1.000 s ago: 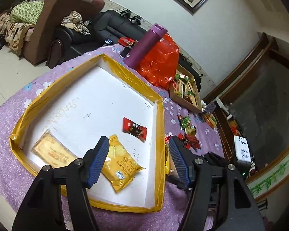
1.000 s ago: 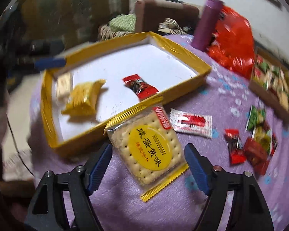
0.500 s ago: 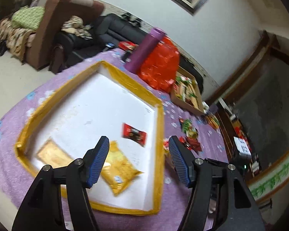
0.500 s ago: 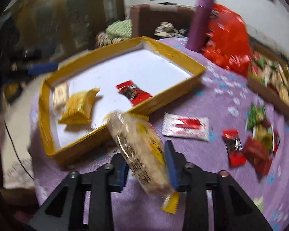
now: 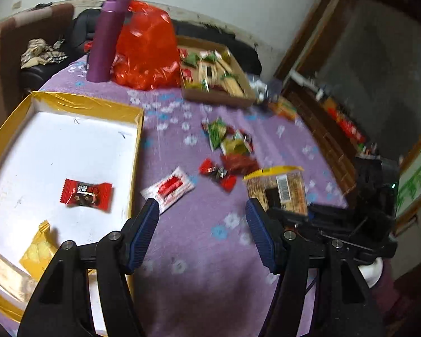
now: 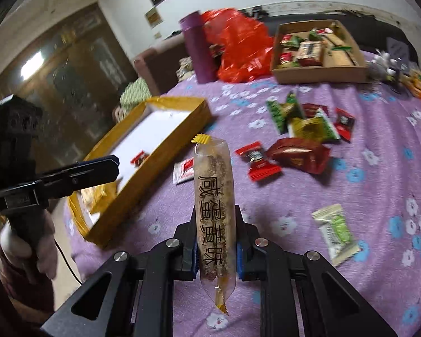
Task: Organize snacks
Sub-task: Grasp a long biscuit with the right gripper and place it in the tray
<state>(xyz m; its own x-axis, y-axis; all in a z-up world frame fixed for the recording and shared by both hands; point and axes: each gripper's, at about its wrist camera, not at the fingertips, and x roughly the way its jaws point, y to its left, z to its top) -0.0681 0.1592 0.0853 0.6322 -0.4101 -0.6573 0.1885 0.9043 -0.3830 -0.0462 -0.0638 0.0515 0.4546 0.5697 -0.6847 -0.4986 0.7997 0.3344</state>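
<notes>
Right gripper (image 6: 216,252) is clamped on the clear-wrapped square cracker packet with the yellow label (image 6: 214,210), holding it edge-on and lifted off the purple flowered tablecloth (image 6: 379,196). Left gripper (image 5: 202,233) hangs with its jaws spread wide, nothing between them, just right of the gold-rimmed white tray (image 5: 136,140). Inside that tray lies a red wrapped candy (image 5: 85,193) and, nearer, a yellow snack pack (image 5: 40,248). A white-and-red sachet (image 5: 169,189) rests on the cloth beside the tray's right wall, loose red and green snacks (image 5: 230,151) beyond it.
</notes>
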